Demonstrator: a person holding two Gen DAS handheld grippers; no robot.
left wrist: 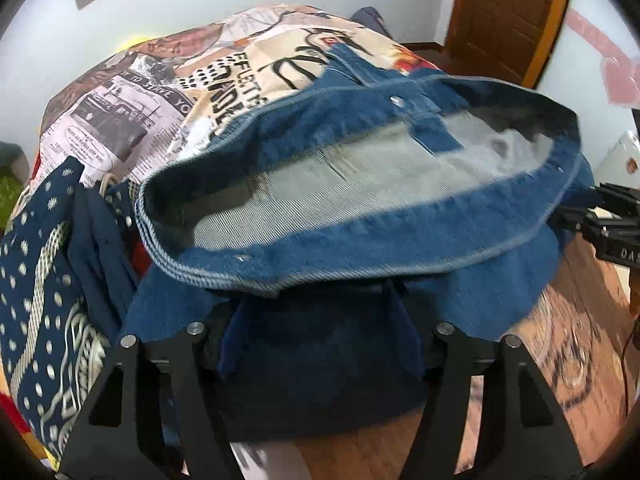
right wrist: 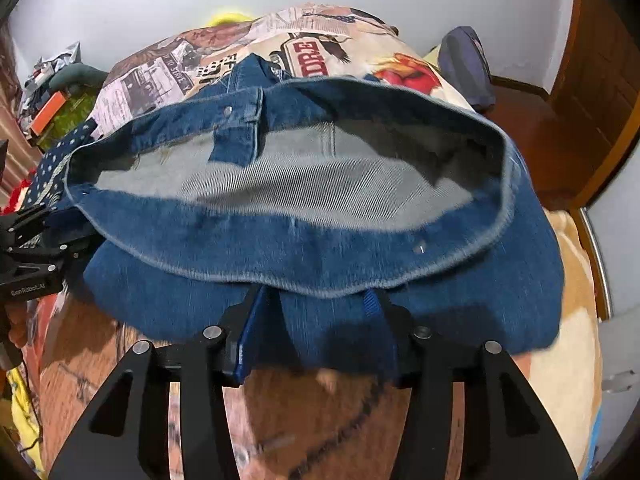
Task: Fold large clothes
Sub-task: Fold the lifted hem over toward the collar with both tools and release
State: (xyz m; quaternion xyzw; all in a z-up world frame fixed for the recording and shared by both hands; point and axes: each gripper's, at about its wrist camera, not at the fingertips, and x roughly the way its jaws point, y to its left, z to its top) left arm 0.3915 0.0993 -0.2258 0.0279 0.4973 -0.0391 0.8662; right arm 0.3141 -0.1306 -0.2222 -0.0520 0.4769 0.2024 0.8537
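A blue denim garment [left wrist: 360,236] lies on the printed bedspread [left wrist: 132,116], its waistband gaping open and showing the pale grey inside. It also shows in the right wrist view [right wrist: 320,248]. My left gripper [left wrist: 320,320] is at its near hem; the denim drapes over the fingertips and hides them. My right gripper [right wrist: 316,320] is at the near hem further right, its blue-padded fingers [right wrist: 244,332] wide apart with denim hanging between them. Each gripper shows at the edge of the other's view: the right gripper [left wrist: 600,224] and the left gripper [right wrist: 32,248].
A navy patterned cloth [left wrist: 48,280] lies at the left of the denim. A dark bag [right wrist: 468,68] sits at the bed's far right. A wooden door [left wrist: 508,12] stands behind. Clutter [right wrist: 52,92] lies on the floor at far left. A beige blanket [right wrist: 572,320] is at right.
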